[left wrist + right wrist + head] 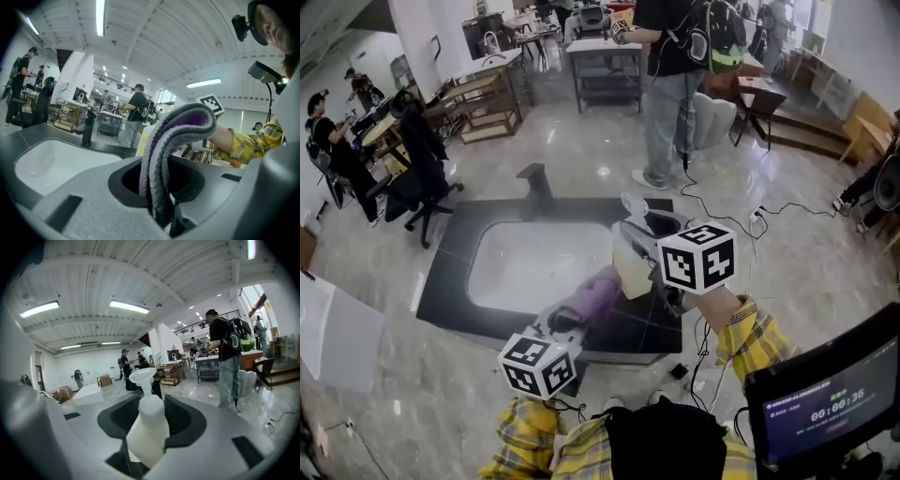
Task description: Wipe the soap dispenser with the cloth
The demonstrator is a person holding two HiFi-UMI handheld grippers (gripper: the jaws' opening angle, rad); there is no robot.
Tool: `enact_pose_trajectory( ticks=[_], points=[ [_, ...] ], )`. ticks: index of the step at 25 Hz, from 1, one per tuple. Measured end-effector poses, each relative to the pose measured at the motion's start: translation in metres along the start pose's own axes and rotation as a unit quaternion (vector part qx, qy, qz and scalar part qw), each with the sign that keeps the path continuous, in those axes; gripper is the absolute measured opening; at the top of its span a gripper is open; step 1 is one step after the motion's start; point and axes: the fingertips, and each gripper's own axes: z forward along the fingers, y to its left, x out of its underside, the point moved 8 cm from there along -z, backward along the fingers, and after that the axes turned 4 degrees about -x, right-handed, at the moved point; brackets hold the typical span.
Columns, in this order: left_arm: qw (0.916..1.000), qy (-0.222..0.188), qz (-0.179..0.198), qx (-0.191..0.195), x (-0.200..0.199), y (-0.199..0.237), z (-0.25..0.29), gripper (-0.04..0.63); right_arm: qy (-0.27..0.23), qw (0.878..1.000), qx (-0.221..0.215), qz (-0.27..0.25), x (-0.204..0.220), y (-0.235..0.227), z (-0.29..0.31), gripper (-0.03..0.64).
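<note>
Above the counter's right part, my right gripper [645, 251] is shut on a cream-white soap dispenser [630, 267], tilted, its pump head [635, 203] pointing away. In the right gripper view the bottle [148, 427] fills the gap between the jaws of the right gripper [145, 448]. A folded purple-grey cloth [594, 298] is clamped in my left gripper [577, 317]. The cloth's upper end lies right against the bottle's left side; whether they touch I cannot tell. In the left gripper view the cloth [174, 140] stands up from the left gripper [164, 213], and it hides most of the dispenser [142, 139].
A white sink basin [508, 286] is set in a black counter [450, 272], with a dark faucet [535, 187] at its far edge. A person [675, 84] stands beyond it, with cables [722, 208] on the floor. A monitor [830, 398] sits at lower right.
</note>
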Motion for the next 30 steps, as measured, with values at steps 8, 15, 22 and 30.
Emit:
enact_pose_trajectory(
  ticks=[8,15,22,30],
  points=[
    [0.9999,0.004,0.010,0.012,-0.006,0.016,-0.018,0.072,-0.037,0.994,0.094,0.038,-0.002,0.021,0.008,0.160],
    [0.9998,0.003,0.010,0.014,-0.003,0.015,-0.020,0.072,-0.062,0.989,0.126,0.054,0.003,0.030,0.006,0.163],
    [0.9965,-0.002,0.083,-0.007,-0.024,-0.002,0.000,0.072,-0.055,0.996,0.044,0.053,-0.005,0.014,-0.010,0.202],
    [0.9759,-0.006,0.215,-0.034,-0.065,-0.029,0.022,0.072,-0.077,0.996,0.022,0.046,-0.016,-0.012,-0.051,0.184]
  ],
)
